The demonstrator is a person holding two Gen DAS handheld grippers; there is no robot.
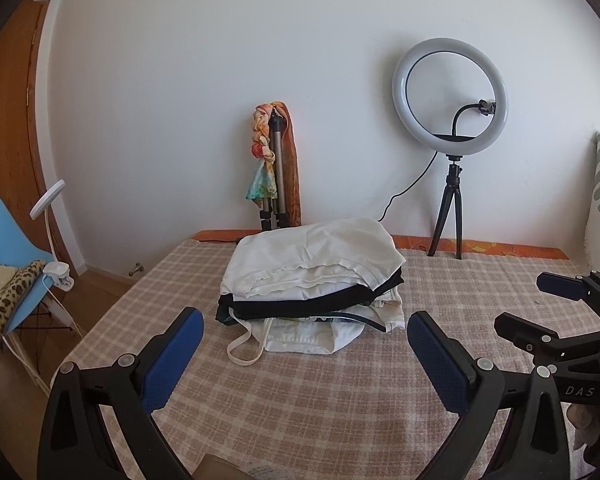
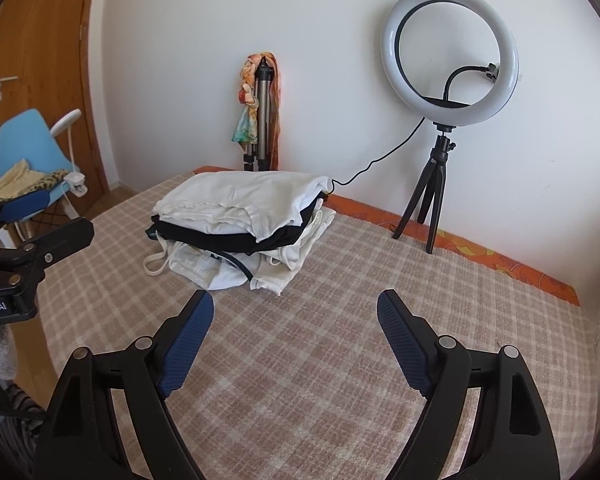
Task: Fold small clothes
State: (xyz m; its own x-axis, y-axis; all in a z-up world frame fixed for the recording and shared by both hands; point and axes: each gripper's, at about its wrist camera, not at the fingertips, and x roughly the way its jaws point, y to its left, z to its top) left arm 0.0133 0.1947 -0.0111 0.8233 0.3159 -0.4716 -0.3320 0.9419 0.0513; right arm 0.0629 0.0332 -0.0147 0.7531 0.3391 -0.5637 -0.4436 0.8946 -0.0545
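A stack of folded clothes (image 1: pixel 312 272) lies on the checked beige cover (image 1: pixel 300 400) toward the far side; it also shows in the right wrist view (image 2: pixel 240 220). A white garment is on top, a black one under it, white ones at the bottom with a loose strap (image 1: pixel 244 344) hanging out at the front left. My left gripper (image 1: pixel 306 330) is open and empty, just short of the stack. My right gripper (image 2: pixel 296 312) is open and empty, to the right of the stack and nearer me. Each gripper shows at the other view's edge.
A ring light on a black tripod (image 1: pixel 450 120) stands at the back right, its cable running behind the stack. A folded tripod draped with a coloured scarf (image 1: pixel 276 168) leans on the wall. A blue chair with clothes (image 1: pixel 8 248) stands off the left edge.
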